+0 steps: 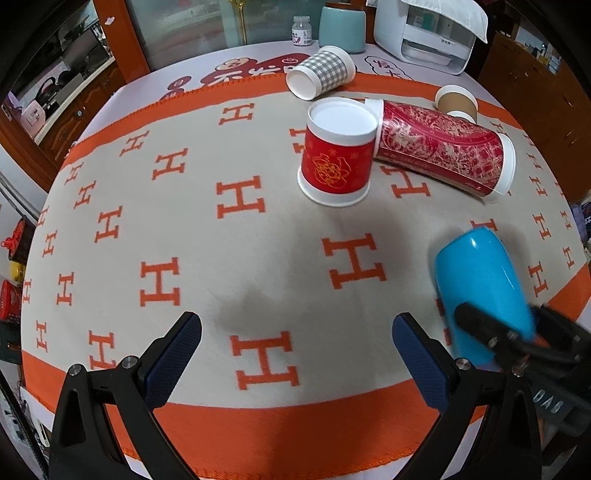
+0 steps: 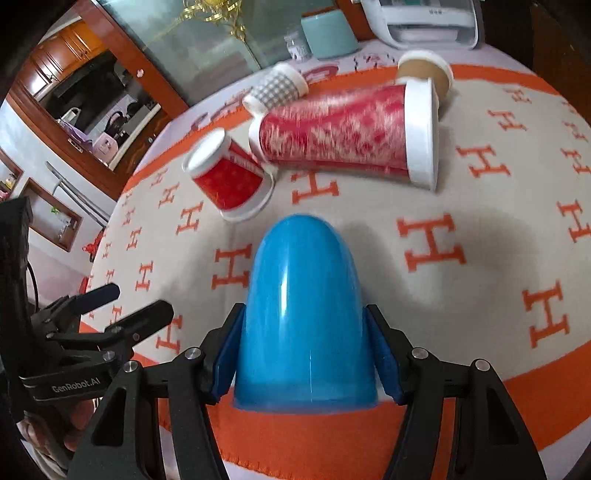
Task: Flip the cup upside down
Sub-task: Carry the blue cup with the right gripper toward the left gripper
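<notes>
A glossy blue cup lies between the pads of my right gripper, which is shut on it near its rim; its rounded base points away from the camera, above the tablecloth. In the left wrist view the blue cup is at the right, held by the right gripper. My left gripper is open and empty above the cloth near the front edge. It also shows at the left of the right wrist view.
A small red cup stands upside down mid-table. A tall red patterned cup, a grey checked cup and a brown cup lie behind it. A teal jar, a small bottle and a white appliance stand at the back.
</notes>
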A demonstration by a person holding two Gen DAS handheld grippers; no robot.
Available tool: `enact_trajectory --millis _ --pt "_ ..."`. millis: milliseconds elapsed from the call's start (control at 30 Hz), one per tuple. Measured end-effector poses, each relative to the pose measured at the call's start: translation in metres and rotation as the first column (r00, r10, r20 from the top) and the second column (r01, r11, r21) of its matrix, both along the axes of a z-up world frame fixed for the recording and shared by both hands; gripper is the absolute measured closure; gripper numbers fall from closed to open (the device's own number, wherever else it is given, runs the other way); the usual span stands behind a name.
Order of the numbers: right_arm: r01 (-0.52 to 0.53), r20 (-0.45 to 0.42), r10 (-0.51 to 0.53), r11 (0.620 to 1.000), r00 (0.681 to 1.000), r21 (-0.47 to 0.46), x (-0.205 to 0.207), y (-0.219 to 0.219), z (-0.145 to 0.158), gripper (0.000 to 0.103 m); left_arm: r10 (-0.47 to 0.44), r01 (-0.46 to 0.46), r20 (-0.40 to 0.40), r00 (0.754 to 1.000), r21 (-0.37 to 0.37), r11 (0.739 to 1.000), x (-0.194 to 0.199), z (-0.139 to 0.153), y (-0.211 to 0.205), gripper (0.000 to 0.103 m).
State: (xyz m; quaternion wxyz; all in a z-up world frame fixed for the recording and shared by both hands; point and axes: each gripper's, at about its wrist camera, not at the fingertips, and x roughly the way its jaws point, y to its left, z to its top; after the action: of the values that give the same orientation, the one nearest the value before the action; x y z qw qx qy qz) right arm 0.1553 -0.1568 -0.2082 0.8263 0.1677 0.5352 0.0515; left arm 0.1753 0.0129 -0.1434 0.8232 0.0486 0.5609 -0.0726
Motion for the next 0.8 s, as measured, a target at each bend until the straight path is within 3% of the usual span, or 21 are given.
enact_trajectory --millis 267,400,467,600,800 --pt "0.027 -0.036 -0.026 0.999 0.999 0.042 -0.011 0.005 -0.005 0.037 0.017 -0.019 -0.028 0.999 -0.057 0.998 -0.001 0.0 0.004 0.001" --pt "0.03 0.014 -0.03 0.999 0.999 0.029 -0.02 0.007 0.007 0.021 0.029 -0.034 -0.048 0.998 -0.103 0.994 0.0 0.002 0.009 0.001" --pt "0.043 0.056 -0.044 0.999 0.997 0.019 -0.027 0.006 0.016 0.018 0.044 -0.05 -0.054 0.998 -0.105 0.993 0.001 0.002 0.011 0.001" --pt "0.059 0.099 -0.06 0.998 0.993 0.015 -0.039 0.004 0.025 0.018 0.063 -0.071 -0.074 0.995 -0.118 0.99 0.003 0.0 0.012 0.001" --pt "0.046 0.092 -0.05 0.998 0.995 0.046 -0.046 0.006 0.019 0.018 0.058 -0.065 -0.066 0.996 -0.108 0.992 0.001 0.002 0.004 0.001"
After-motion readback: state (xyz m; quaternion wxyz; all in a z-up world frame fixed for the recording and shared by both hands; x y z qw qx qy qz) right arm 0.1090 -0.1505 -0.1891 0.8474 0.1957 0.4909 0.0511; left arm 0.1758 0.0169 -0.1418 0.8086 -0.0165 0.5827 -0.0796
